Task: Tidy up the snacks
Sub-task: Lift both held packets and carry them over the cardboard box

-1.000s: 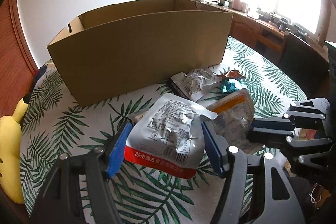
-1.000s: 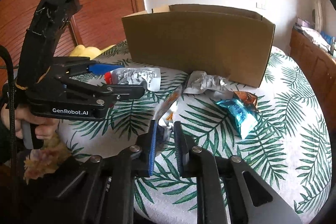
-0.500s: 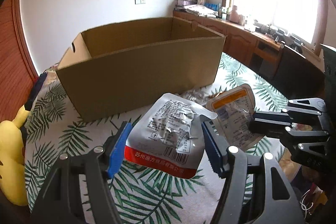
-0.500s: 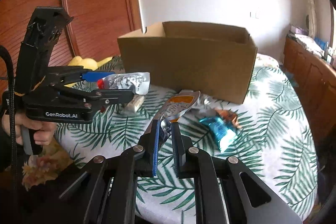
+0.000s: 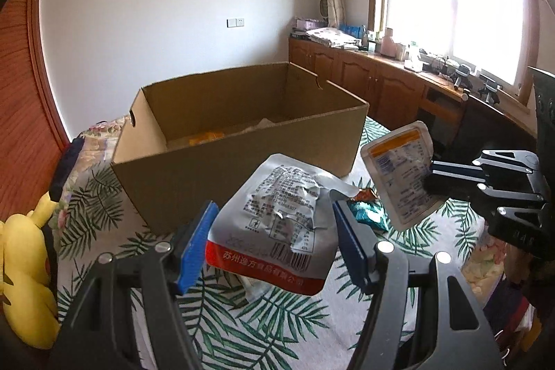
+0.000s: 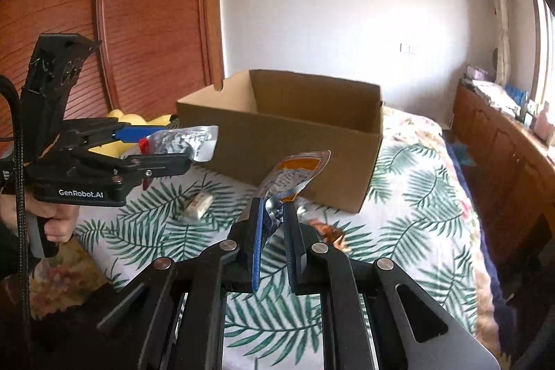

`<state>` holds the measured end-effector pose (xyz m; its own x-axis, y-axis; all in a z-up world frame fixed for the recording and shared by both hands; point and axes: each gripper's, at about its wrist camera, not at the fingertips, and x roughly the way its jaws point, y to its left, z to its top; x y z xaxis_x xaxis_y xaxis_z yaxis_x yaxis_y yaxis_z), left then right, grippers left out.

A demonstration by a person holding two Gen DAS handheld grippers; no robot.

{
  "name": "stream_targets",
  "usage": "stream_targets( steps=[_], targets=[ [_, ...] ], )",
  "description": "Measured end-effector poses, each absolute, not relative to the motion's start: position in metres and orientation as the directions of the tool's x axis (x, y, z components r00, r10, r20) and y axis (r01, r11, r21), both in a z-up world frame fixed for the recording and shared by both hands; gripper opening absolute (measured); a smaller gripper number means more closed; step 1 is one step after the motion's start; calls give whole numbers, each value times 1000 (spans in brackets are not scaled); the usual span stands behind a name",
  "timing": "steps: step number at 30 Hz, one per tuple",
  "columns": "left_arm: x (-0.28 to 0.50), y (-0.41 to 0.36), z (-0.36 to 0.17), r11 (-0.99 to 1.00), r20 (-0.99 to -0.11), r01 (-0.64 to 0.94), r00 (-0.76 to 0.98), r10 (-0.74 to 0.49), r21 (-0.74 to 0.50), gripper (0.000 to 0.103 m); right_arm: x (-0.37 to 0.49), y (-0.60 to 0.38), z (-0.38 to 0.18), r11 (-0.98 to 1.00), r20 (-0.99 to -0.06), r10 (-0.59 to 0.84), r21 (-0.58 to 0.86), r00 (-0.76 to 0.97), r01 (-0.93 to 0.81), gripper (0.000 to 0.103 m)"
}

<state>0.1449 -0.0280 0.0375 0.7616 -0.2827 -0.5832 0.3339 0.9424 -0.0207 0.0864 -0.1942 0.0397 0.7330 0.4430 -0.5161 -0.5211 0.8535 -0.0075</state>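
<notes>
My left gripper is shut on a silver snack pouch with a red band and holds it in the air in front of the open cardboard box. My right gripper is shut on a silver pouch with an orange stripe, also lifted, to the right of the first pouch. The orange pouch also shows in the left wrist view. The left gripper and its pouch show in the right wrist view. The box holds some packets at its bottom.
On the leaf-print cloth lie a teal packet, a brown wrapper and a small white packet. A yellow plush toy sits at the left. Wooden cabinets stand behind on the right.
Both grippers have risen with their pouches, from just above the cloth to about the height of the box rim. The inside of the box now shows.
</notes>
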Motion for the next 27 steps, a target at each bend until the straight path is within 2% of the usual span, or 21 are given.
stream_targets(
  steps=[17,27],
  targets=[
    [170,-24,69,950,-554,312,789,-266,-11,66,108,-188,83,854,-461,436,-56,772,-516,9],
    [197,-11,73,963,-566,270,791,-233,-20,66,142,-169,91,862,-475,394,-107,787,-496,9]
  ],
)
